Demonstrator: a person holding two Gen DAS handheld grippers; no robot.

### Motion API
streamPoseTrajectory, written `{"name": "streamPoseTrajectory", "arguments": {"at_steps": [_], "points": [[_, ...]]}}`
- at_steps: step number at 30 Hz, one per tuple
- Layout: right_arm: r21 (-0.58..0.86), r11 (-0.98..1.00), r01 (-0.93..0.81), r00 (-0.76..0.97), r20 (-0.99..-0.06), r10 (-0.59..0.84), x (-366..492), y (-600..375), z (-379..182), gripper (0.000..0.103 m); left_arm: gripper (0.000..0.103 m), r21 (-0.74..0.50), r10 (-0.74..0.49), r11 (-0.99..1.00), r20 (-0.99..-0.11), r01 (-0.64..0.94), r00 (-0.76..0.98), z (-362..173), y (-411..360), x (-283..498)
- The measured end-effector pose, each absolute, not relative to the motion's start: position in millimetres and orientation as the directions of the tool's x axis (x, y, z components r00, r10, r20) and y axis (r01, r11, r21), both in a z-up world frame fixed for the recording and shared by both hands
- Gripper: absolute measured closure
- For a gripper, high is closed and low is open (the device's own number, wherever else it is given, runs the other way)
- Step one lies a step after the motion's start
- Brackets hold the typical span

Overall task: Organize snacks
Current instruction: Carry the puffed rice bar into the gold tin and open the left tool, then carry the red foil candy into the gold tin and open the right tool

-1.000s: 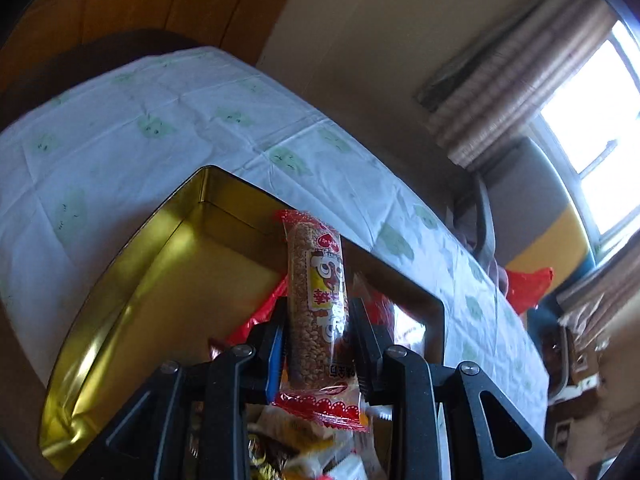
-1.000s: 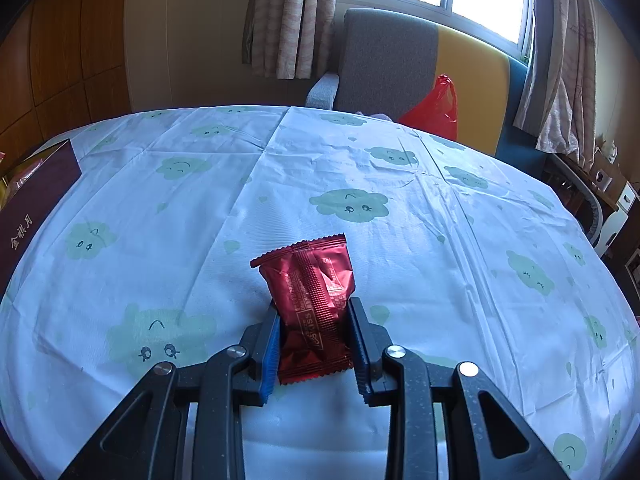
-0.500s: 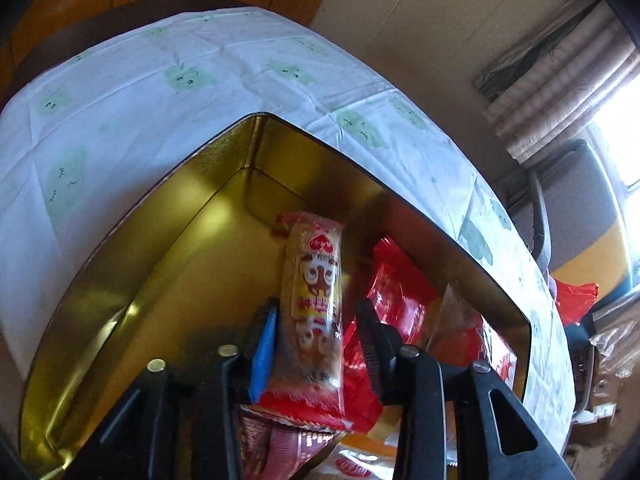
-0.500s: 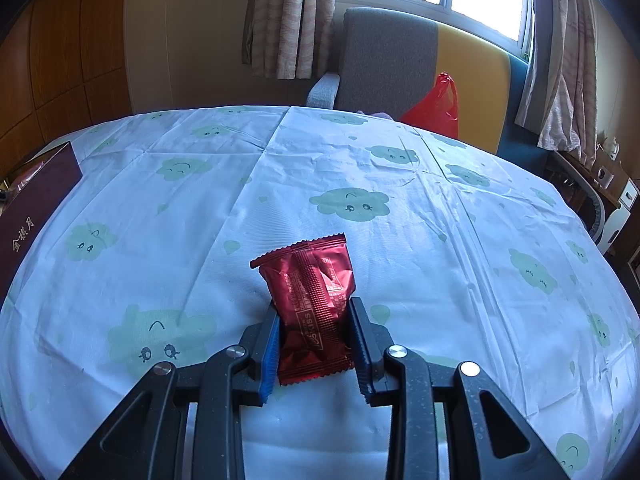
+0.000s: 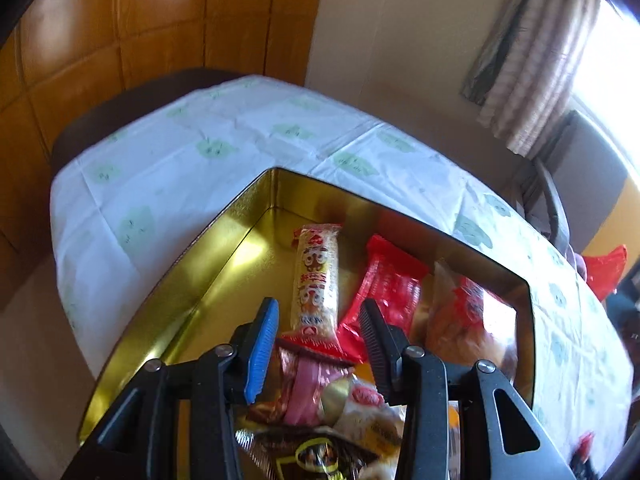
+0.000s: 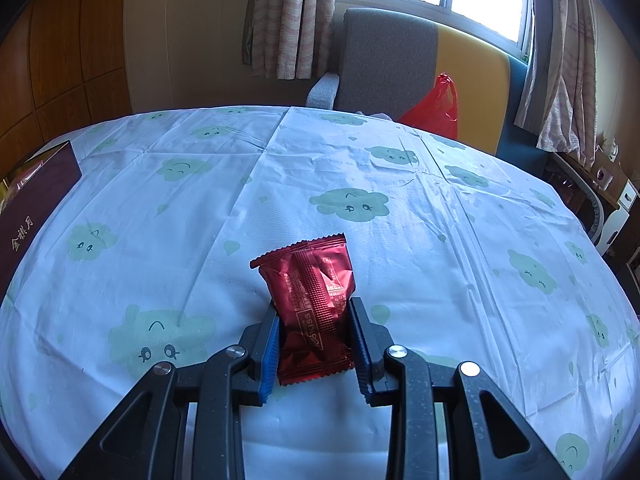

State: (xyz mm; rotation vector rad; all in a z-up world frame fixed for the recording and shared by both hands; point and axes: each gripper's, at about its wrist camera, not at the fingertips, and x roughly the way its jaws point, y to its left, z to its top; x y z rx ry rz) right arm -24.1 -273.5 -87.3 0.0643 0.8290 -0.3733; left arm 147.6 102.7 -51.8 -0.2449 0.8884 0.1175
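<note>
Gold rectangular metal tin (image 5: 192, 300) crowded with snack packets, left gripper (image 5: 318, 326) jaws opening around long peanut bar wrapper (image 5: 316, 276), right gripper (image 6: 314, 336) clenched on dark red foil packet (image 6: 314, 292) above cloud-print tablecloth (image 6: 400, 240).

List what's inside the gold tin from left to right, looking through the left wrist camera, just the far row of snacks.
Bare gold floor of the tin → long peanut bar → red wrapper → clear packet with red print.

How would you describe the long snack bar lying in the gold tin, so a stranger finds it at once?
Look inside the open gold tin on the cloud-print tablecloth. The long snack bar lies on the tin's floor, just left of a red packet. Unlike its red neighbours, it is slim and pale grainy, with red frilled ends.
</note>
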Motion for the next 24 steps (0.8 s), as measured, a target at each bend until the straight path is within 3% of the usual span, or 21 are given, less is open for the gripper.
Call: {"name": "streamPoseTrajectory", "arguments": {"at_steps": [15, 24], "points": [[-0.089, 0.933, 0.348, 0.615, -0.73, -0.299, -24.3, -273.7, -87.4, 0.071, 0.06, -0.092, -0.024, 0.994, -0.699, -0.057, 0.714, -21.3, 68.6, 78.9], [-0.095, 0.932, 0.35, 0.613, -0.729, -0.305, -24.7, -273.1, -86.9, 0.071, 0.06, -0.097, -0.044, 0.995, -0.706, -0.035, 0.707, -26.8, 67.6, 61.7]]}}
